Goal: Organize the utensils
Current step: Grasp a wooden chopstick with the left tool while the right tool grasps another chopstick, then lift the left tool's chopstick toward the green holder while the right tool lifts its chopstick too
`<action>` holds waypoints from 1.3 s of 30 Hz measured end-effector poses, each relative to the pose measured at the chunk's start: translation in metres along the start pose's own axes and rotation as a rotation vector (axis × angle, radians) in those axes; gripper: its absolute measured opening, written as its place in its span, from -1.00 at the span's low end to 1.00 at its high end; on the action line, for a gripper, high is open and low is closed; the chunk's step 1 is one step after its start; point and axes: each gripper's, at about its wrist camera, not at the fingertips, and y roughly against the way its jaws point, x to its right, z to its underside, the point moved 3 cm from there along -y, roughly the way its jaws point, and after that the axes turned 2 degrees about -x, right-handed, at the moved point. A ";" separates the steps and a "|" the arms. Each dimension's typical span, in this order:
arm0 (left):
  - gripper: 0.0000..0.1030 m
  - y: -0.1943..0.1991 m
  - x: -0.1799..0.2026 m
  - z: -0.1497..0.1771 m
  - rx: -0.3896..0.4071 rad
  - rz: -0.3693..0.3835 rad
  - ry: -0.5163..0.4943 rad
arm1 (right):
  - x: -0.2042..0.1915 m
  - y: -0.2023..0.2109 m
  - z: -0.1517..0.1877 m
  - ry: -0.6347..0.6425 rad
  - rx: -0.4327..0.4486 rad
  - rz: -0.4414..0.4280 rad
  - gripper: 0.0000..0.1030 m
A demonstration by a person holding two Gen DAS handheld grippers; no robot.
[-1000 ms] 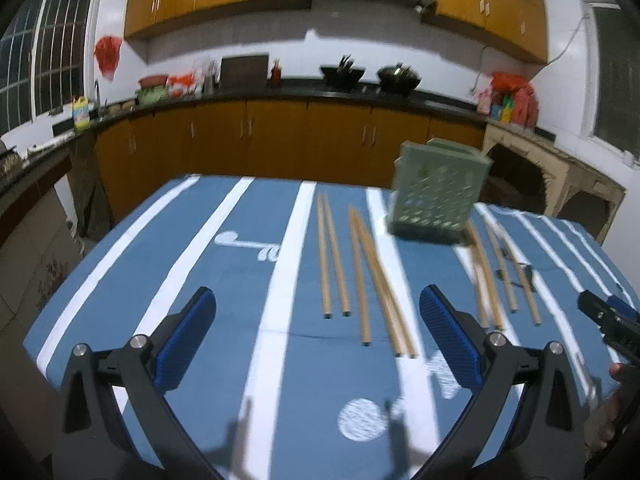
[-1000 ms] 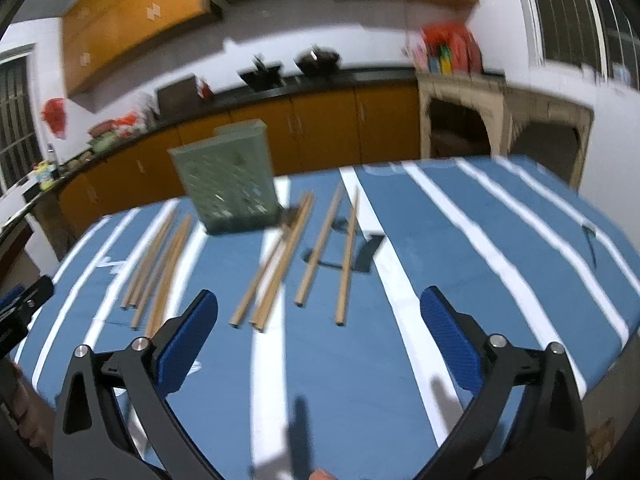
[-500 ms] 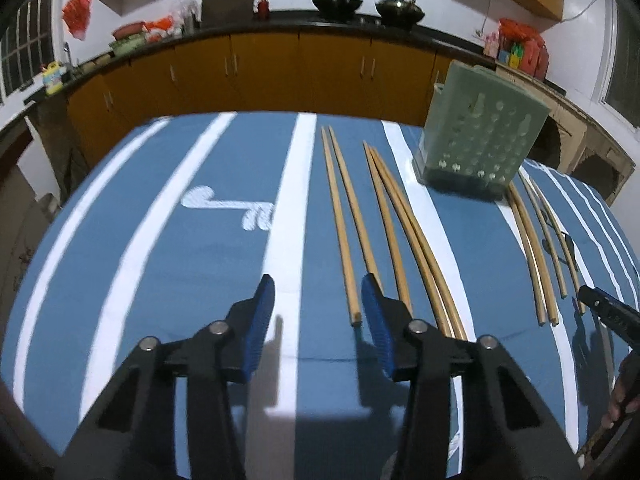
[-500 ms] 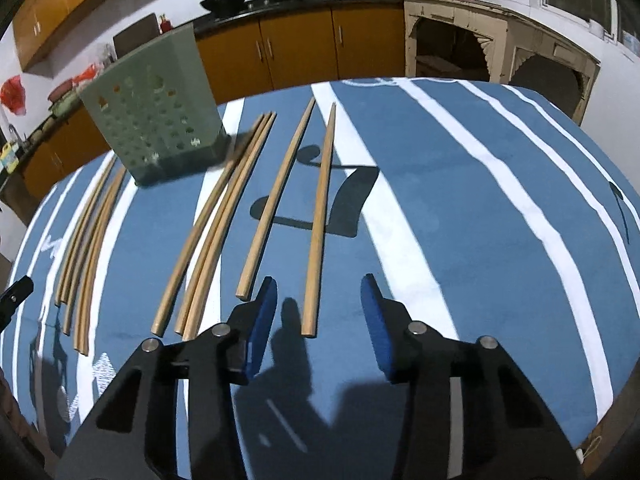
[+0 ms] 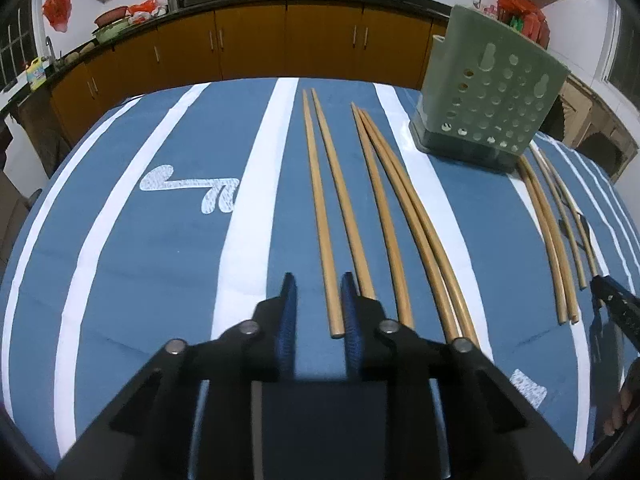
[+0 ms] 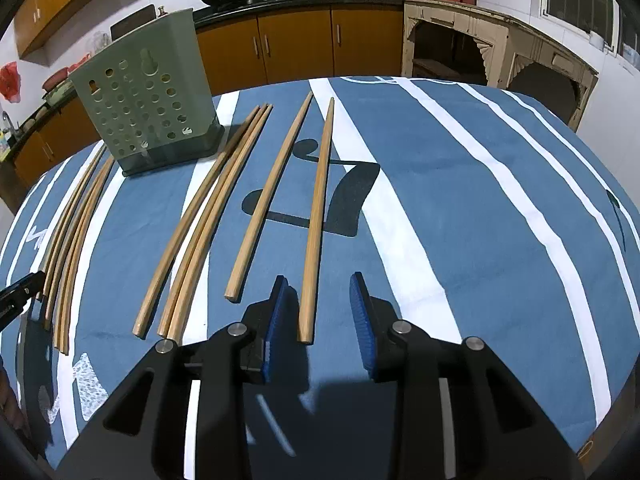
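Several long wooden chopsticks lie in rows on a blue-and-white striped tablecloth [image 5: 160, 264]. A pale green perforated utensil holder [image 5: 488, 92] stands at the far side; it also shows in the right wrist view [image 6: 148, 104]. My left gripper [image 5: 318, 292] is low over the cloth, jaws narrowed but apart, around the near end of the leftmost chopstick [image 5: 320, 216]. My right gripper [image 6: 320, 292] is open, jaws on either side of the near end of the rightmost chopstick [image 6: 316, 220]. Neither chopstick is clamped.
The table edge curves away on all sides. Kitchen cabinets [image 5: 248, 40] and a dark counter with woks run behind. A pale stone stove stand [image 6: 496, 52] is at the back right. The right gripper's tip shows at the left view's edge [image 5: 616, 304].
Both grippers dropped low toward the cloth and moved forward to the chopsticks' near ends. Their jaws narrowed from wide open to a small gap around one chopstick each.
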 end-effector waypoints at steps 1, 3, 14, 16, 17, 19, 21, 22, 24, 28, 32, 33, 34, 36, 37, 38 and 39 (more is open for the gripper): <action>-0.68 -0.001 0.000 -0.001 -0.001 -0.002 0.003 | 0.001 0.000 0.000 0.000 0.003 0.008 -0.50; -0.84 -0.002 -0.002 -0.003 0.000 -0.008 0.016 | 0.004 -0.001 -0.001 -0.004 0.006 0.009 -0.60; -0.85 -0.007 -0.007 -0.010 0.009 0.006 0.020 | 0.021 -0.006 -0.009 -0.073 -0.007 -0.034 -0.85; -0.85 -0.007 -0.010 -0.009 0.013 0.005 0.015 | 0.024 -0.005 -0.009 -0.076 -0.004 -0.034 -0.85; -0.85 -0.006 -0.011 -0.009 0.014 0.003 0.013 | 0.026 -0.005 -0.008 -0.078 -0.001 -0.032 -0.85; -0.85 -0.006 -0.013 -0.008 0.017 0.000 0.006 | 0.029 -0.006 -0.008 -0.075 0.007 -0.026 -0.85; -0.84 -0.006 -0.012 -0.007 0.019 -0.005 -0.007 | 0.028 -0.006 -0.008 -0.064 0.011 -0.028 -0.85; -0.84 -0.006 -0.012 -0.007 0.019 -0.010 -0.012 | 0.027 -0.006 -0.007 -0.054 0.013 -0.023 -0.85; -0.84 -0.006 -0.010 -0.008 0.019 -0.019 -0.015 | 0.024 -0.006 -0.007 -0.033 0.017 -0.006 -0.84; -0.85 -0.007 -0.011 -0.008 0.010 -0.010 -0.013 | 0.025 -0.006 -0.009 -0.009 0.011 -0.003 -0.85; -0.85 0.003 -0.016 -0.008 0.022 -0.015 -0.027 | 0.034 0.009 -0.016 -0.018 0.059 -0.001 -0.85; -0.85 0.007 -0.017 -0.007 0.030 -0.017 -0.032 | 0.036 0.012 -0.018 -0.016 0.071 0.002 -0.85; -0.85 0.012 -0.018 -0.007 0.041 -0.017 -0.037 | 0.037 0.016 -0.019 -0.013 0.085 0.005 -0.85; -0.85 0.024 -0.019 -0.008 0.074 -0.016 -0.045 | 0.040 0.026 -0.023 -0.012 0.115 0.004 -0.85; -0.85 0.030 -0.019 -0.009 0.088 -0.017 -0.048 | 0.041 0.028 -0.024 -0.013 0.125 0.003 -0.85; -0.85 0.038 -0.020 -0.011 0.114 -0.019 -0.051 | 0.041 0.032 -0.026 -0.014 0.138 0.004 -0.85; -0.85 0.044 -0.020 -0.011 0.133 -0.019 -0.052 | 0.043 0.036 -0.028 -0.017 0.154 0.002 -0.85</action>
